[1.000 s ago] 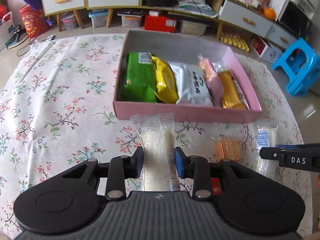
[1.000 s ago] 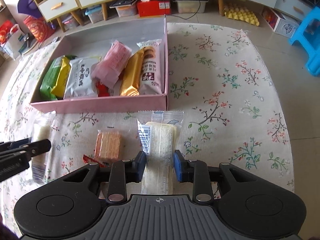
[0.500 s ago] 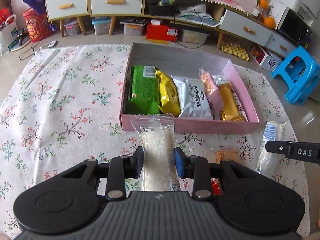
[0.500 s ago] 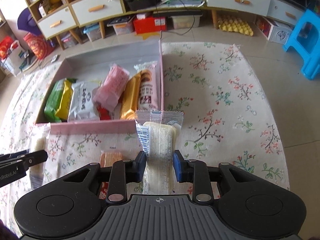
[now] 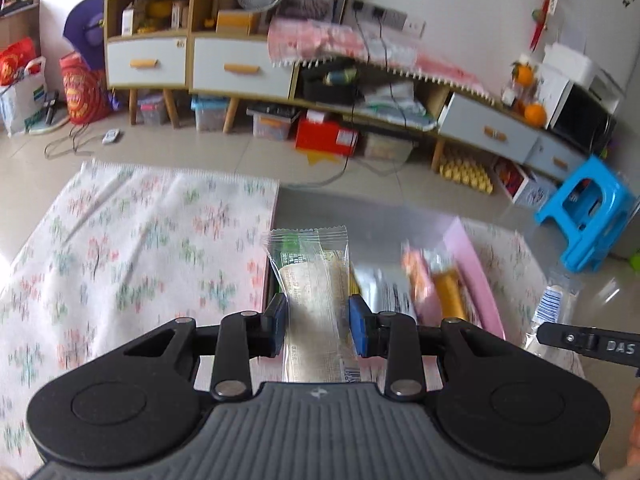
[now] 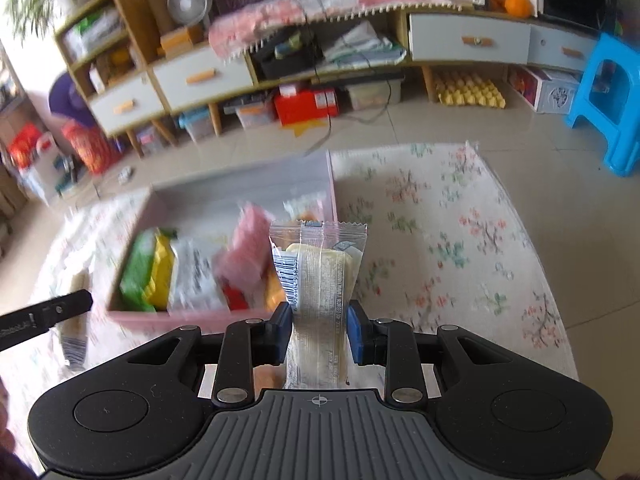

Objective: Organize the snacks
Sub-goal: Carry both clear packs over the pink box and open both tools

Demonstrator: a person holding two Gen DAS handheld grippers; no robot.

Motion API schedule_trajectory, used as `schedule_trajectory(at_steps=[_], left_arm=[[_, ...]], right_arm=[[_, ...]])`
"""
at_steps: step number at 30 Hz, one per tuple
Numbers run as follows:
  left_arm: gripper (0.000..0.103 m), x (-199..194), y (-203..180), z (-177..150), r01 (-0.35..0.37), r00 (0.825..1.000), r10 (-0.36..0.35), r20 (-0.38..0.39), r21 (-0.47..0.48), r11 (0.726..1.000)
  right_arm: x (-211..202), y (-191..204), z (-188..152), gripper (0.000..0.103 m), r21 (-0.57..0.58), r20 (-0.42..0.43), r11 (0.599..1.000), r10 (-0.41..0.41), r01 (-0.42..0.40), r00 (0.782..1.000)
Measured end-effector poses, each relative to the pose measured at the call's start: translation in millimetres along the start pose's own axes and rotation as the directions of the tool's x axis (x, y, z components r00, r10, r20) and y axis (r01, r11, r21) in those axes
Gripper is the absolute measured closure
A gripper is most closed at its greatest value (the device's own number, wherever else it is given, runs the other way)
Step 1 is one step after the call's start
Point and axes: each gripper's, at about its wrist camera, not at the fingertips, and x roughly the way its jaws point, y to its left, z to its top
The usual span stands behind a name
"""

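My left gripper is shut on a clear-wrapped pale biscuit packet, held up above the near wall of the pink box. My right gripper is shut on a clear-wrapped white snack packet, held above the box's near right corner. The box holds green, yellow, white, pink and gold packets. The other gripper's black finger shows at the edge of each view, right in the left wrist view and left in the right wrist view.
The box sits on a floral cloth. A small orange snack lies on the cloth under my right gripper. Beyond the cloth are tiled floor, low cabinets and a blue stool.
Both grippers have lifted their packets off the cloth and risen, tilting up and moving toward the box. The views now take in the far cabinets and wall.
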Motion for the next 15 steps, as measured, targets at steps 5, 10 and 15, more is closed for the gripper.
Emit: schedule_trajectory(at_steps=[5, 10, 15], left_arm=[[0.073, 21, 10, 34, 0.029, 0.998, -0.026, 0.05, -0.056, 0.998], [0.073, 56, 12, 53, 0.083, 0.995, -0.073, 0.068, -0.144, 0.986], [0.073, 90, 19, 58, 0.117, 0.993, -0.112, 0.034, -0.264, 0.957]], right_arm=[[14, -18, 30, 0.076, 0.245, 0.068, 0.951, 0.176, -0.187, 0.982], [58, -27, 46, 0.076, 0.461, 0.113, 0.845, 0.246, -0.27, 0.963], [98, -33, 54, 0.076, 0.622, 0.145, 0.734, 0.234, -0.273, 0.961]])
